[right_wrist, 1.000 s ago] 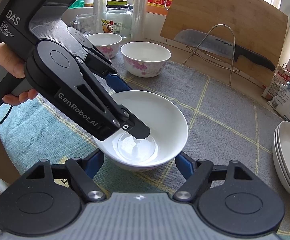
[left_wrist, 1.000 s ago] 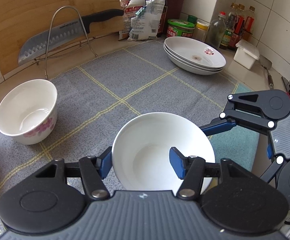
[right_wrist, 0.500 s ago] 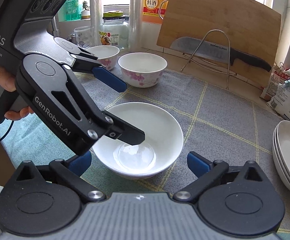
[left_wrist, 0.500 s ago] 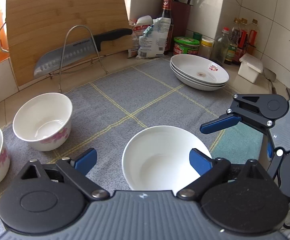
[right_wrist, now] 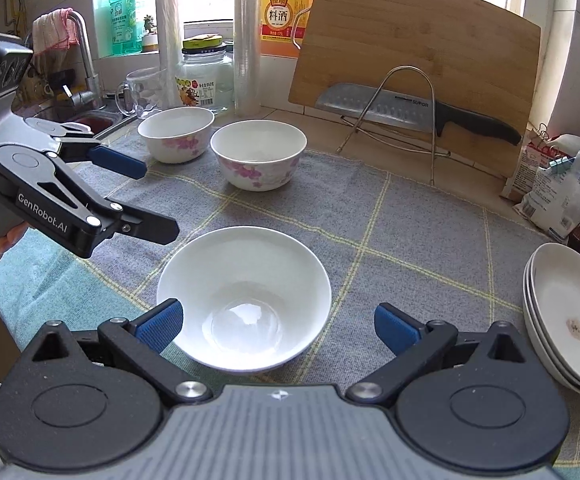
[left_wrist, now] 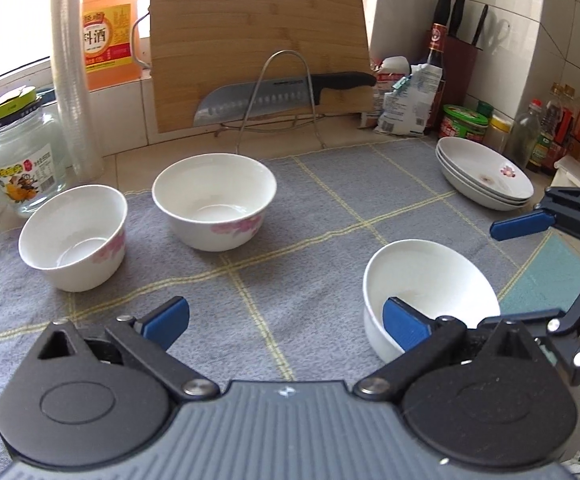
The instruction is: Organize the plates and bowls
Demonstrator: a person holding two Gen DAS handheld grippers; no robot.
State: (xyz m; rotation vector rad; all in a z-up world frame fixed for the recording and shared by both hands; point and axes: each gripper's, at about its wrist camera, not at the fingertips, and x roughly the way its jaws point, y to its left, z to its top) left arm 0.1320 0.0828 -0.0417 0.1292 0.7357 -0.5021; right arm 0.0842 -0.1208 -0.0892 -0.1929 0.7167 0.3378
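I judge the task partly done: three plates (right_wrist: 561, 312) sit stacked at the mat's right edge, while three bowls are not yet nested. The plain white bowl (right_wrist: 244, 300) rests near me; two flowered bowls (left_wrist: 214, 200) (left_wrist: 74, 236) stand far left. My left gripper (left_wrist: 286, 320) and right gripper (right_wrist: 278, 322) both gape apart, holding nothing.

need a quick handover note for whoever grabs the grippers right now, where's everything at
Left gripper: open, empty, beside the plain white bowl.
Right gripper: open, empty, jaws either side of that bowl, not gripping.
Two floral bowls stand apart at the mat's far left.
Plates stacked at right: looks done.
Left: bowls are still unstacked; a sensible next move is to nest them.
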